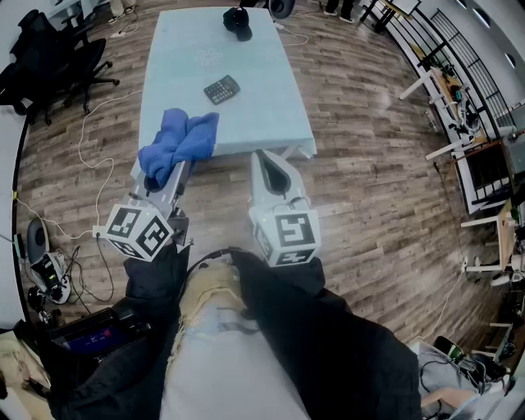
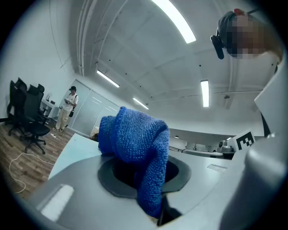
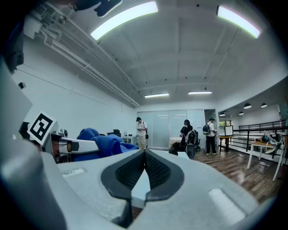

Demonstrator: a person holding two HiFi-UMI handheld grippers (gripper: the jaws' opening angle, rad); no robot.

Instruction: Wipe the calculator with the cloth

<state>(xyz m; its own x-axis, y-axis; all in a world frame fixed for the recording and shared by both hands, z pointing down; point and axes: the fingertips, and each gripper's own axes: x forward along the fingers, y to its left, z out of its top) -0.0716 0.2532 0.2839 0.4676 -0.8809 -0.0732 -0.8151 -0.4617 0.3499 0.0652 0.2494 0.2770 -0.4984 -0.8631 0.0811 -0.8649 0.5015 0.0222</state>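
- Left gripper view: left gripper (image 2: 145,179) pinching the soft, limp cloth (image 2: 135,139)
- Calculator (image 1: 221,89) flat on the table (image 1: 184,49), well ahead; likely light, slippery, best steadied at an edge
- Right gripper (image 3: 144,155) pressed together, empty

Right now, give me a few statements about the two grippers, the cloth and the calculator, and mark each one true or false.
1. The left gripper is shut on the blue cloth. True.
2. The right gripper holds the calculator. False: its jaws are together with nothing between them, and the calculator lies on the table.
3. The cloth is pressed onto the calculator. False: the cloth is clear of the calculator, near the table's near edge.
4. A black object sits at the table's far end, beyond the calculator. True.
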